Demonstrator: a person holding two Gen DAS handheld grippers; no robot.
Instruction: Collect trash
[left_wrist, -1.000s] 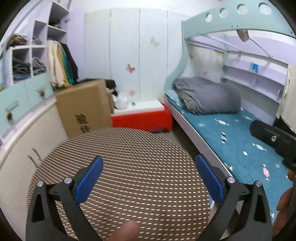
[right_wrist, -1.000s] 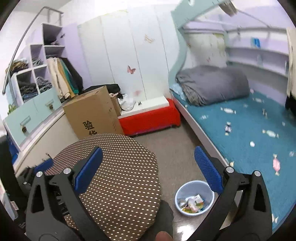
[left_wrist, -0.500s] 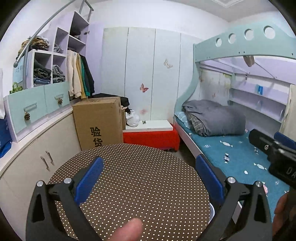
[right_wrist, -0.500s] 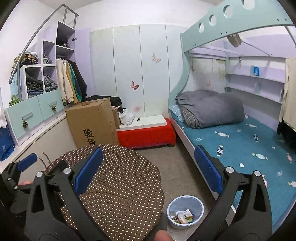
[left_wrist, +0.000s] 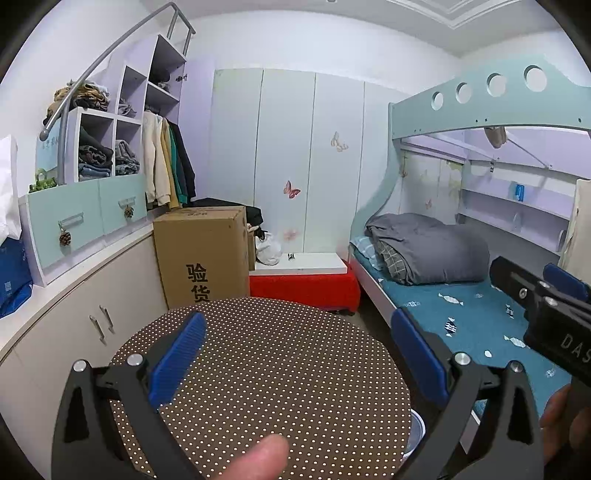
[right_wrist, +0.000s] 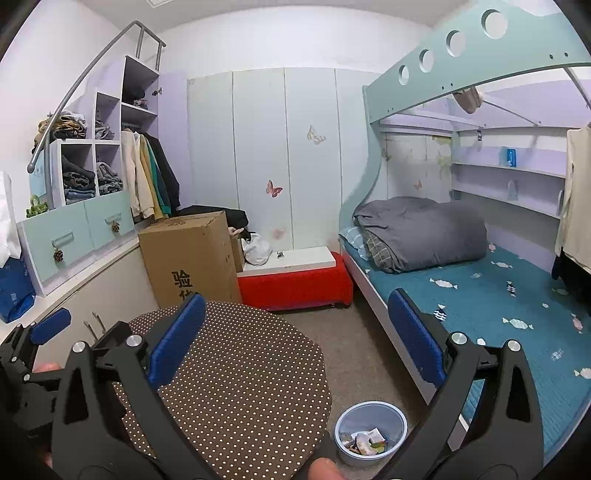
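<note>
A small blue-grey trash bin stands on the floor between the round dotted table and the bed; it holds several wrappers. Its rim shows past the table edge in the left wrist view. My left gripper is open and empty above the table. My right gripper is open and empty, held over the table's right edge and the floor. Small candy-like pieces lie scattered on the teal bedspread; I cannot tell whether they are wrappers or print.
A bunk bed with a folded grey quilt fills the right. A cardboard box, a red bench and white cabinets line the left and back. Bare floor lies between table and bed.
Both grippers have risen and tilted up, so more wall and ceiling show. Both stay open and empty. The bin stands where it was.
</note>
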